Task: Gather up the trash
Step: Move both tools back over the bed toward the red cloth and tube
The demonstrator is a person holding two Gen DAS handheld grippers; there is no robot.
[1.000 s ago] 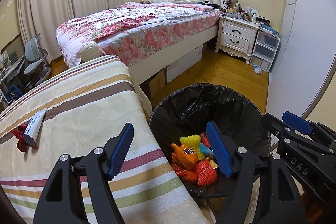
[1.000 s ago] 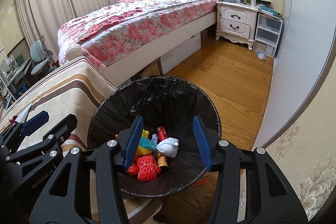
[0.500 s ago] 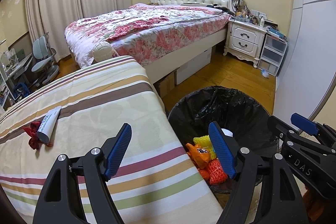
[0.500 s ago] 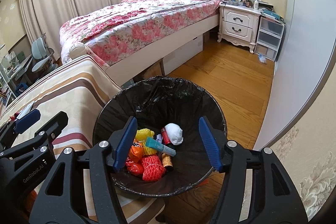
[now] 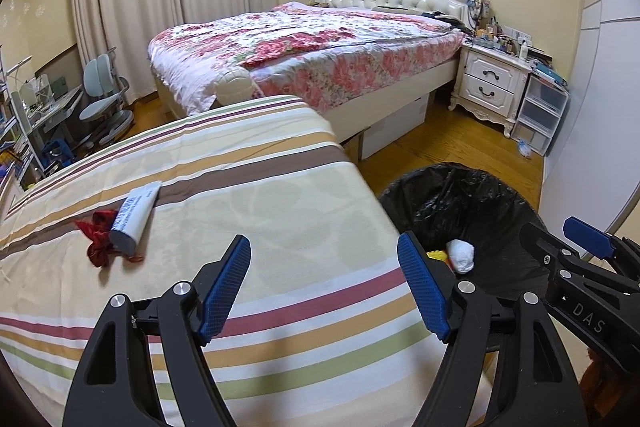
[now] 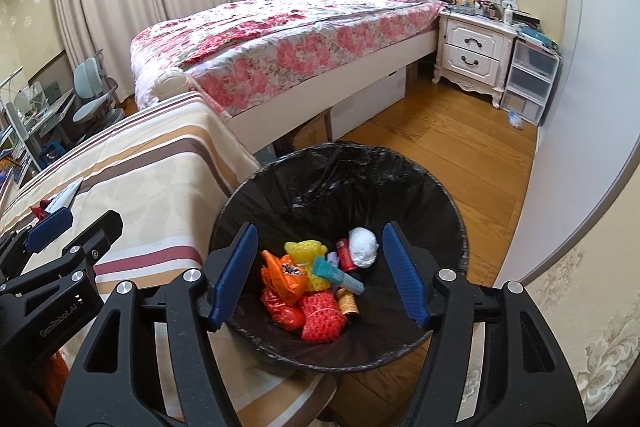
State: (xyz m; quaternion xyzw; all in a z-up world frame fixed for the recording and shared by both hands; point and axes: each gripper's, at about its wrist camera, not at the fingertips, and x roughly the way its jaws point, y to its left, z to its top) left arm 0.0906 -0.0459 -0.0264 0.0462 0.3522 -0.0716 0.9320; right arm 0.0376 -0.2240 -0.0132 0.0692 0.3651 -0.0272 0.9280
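Rag [image 5: 98, 241], red, under white tube [image 5: 134, 213] on striped cloth [image 5: 280, 211] | left gripper [image 5: 324, 287] spread wide, empty, above cloth | bin [image 6: 452, 211], black liner: white wad [image 6: 363, 242], orange and red wrappers, yellow netting | right gripper [image 6: 318, 271] spread wide, empty, above bin

tube [image 5: 135, 211] on cloth scrap [image 5: 98, 235], on table [image 5: 280, 211] | bin [image 6: 440, 203] right of table

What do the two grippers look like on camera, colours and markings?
Both match: black angular plastic frames with triangular cut-outs, silver round bolt heads, and blue ribbed pads on the jaws. The left gripper carries white "GenRobot.AI" lettering, visible in the right wrist view. The right gripper shows "DAS" in the left wrist view. No cables or sleeves are visible.
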